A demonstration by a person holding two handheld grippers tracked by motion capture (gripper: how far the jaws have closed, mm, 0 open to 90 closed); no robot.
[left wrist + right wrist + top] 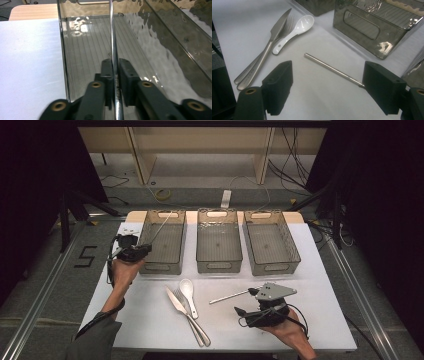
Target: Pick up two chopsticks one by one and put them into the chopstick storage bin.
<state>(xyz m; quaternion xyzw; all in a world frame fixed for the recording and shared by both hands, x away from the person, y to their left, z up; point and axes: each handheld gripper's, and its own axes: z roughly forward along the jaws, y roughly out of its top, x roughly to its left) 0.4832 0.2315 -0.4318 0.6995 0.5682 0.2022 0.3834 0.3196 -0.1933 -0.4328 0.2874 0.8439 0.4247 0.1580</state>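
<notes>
White table (150, 320), three clear bins at far edge. Left gripper (113, 66) lowering metal rod (111, 37) into left bin (62, 50), jaws barely parted, rod between them. Right gripper (327, 87) spread wide, hovering over second rod (329, 67). Next, probably: dropping rod, withdrawing.

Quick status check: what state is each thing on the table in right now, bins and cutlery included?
Left bin: holds one metal chopstick, leaning on its far wall.
Left gripper: jaws close beside that chopstick; grip unclear.
Middle bin: empty.
Right bin: empty.
Second chopstick: flat on the table, untouched.
Right gripper: open, near it.
Knife, fork, white spoon: lying together on the table.
</notes>
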